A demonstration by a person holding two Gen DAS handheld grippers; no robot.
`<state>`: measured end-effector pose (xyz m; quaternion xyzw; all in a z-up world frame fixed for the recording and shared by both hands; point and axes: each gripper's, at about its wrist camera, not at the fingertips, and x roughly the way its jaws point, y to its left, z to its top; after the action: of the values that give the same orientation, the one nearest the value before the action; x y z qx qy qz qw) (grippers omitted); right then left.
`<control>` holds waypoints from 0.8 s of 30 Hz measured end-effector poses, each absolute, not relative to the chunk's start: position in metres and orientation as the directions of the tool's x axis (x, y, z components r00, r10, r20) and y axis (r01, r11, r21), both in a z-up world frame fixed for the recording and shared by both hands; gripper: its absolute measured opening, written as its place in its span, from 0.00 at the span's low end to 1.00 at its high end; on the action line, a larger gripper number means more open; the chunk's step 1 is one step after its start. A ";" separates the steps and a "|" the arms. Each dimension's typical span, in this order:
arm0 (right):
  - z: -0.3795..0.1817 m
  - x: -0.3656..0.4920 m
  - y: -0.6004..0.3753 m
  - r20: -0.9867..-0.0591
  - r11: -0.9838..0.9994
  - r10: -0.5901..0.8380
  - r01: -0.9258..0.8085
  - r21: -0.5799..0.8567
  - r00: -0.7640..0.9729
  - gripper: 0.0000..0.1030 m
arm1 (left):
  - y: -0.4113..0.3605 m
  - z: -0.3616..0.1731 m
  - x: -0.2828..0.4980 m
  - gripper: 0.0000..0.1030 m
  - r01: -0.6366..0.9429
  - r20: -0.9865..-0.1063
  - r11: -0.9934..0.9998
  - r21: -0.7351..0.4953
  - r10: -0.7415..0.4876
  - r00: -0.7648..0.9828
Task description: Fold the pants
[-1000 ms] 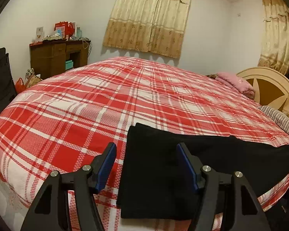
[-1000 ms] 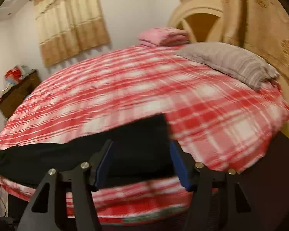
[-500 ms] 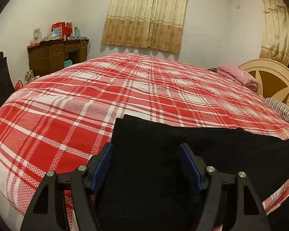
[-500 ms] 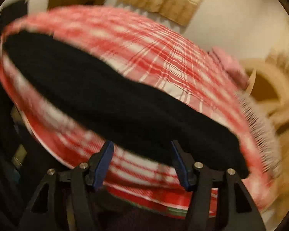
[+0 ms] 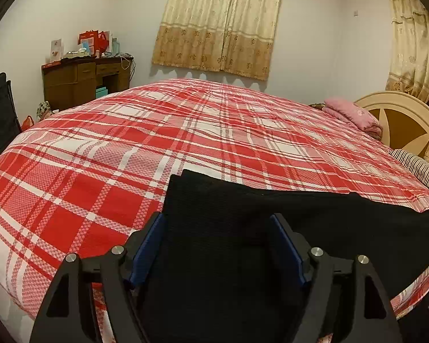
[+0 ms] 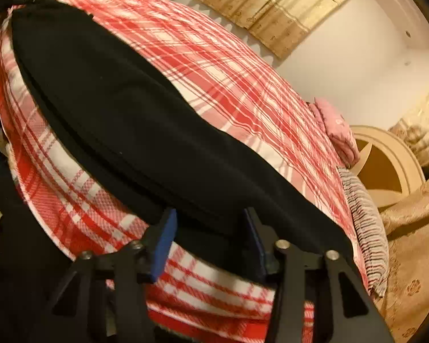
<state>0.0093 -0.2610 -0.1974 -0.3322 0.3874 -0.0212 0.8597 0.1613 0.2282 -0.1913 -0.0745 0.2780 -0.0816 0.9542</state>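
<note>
Black pants (image 5: 271,228) lie flat in long strip along near edge of red plaid bedspread (image 5: 128,148); 2 layers visible at edge, so likely 1 lengthwise fold done (judgement). Crosswise folds still left.

Left gripper (image 5: 218,245) over pants' end, jaws wide, just been opening, pads clear of cloth: released.

Right gripper (image 6: 210,237) at pants' near edge, jaws just been closing, fabric between pads; grip not yet firm.
</note>
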 end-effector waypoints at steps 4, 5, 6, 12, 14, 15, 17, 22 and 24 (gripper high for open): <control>-0.191 0.010 -0.261 -0.671 0.822 -0.244 -0.218 -0.526 0.700 0.08 | 0.228 -0.192 0.161 0.74 0.114 -0.517 0.973 -0.202 -0.205 0.831; -0.188 0.007 -0.260 -0.673 0.825 -0.237 -0.220 -0.521 0.701 0.07 | 0.228 -0.192 0.161 0.74 0.113 -0.516 0.972 -0.206 -0.206 0.831; -0.185 0.005 -0.259 -0.678 0.828 -0.233 -0.224 -0.515 0.697 0.06 | 0.228 -0.192 0.161 0.74 0.112 -0.515 0.972 -0.208 -0.206 0.832; -0.189 -0.007 -0.255 -0.710 0.840 -0.208 -0.249 -0.482 0.673 0.03 | 0.228 -0.191 0.161 0.74 0.111 -0.516 0.971 -0.212 -0.208 0.831; -0.197 -0.005 -0.257 -0.723 0.845 -0.215 -0.246 -0.475 0.657 0.03 | 0.227 -0.191 0.161 0.74 0.108 -0.518 0.970 -0.217 -0.208 0.830; -0.199 -0.005 -0.258 -0.727 0.849 -0.213 -0.243 -0.468 0.653 0.03 | 0.227 -0.191 0.161 0.74 0.108 -0.518 0.970 -0.219 -0.209 0.829; -0.197 -0.006 -0.256 -0.710 0.846 -0.222 -0.231 -0.481 0.668 0.03 | 0.227 -0.191 0.161 0.74 0.106 -0.517 0.969 -0.221 -0.209 0.830; -0.183 -0.005 -0.247 -0.659 0.830 -0.208 -0.226 -0.510 0.723 0.35 | 0.226 -0.191 0.161 0.74 0.106 -0.518 0.970 -0.218 -0.207 0.830; -0.185 0.000 -0.245 -0.655 0.820 -0.212 -0.233 -0.523 0.726 0.35 | 0.226 -0.191 0.162 0.74 0.106 -0.517 0.969 -0.223 -0.210 0.830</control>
<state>-0.0002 -0.2453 -0.1854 -0.3000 0.3704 0.0059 0.8791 0.1615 0.2261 -0.1913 -0.0927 0.2794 -0.0829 0.9521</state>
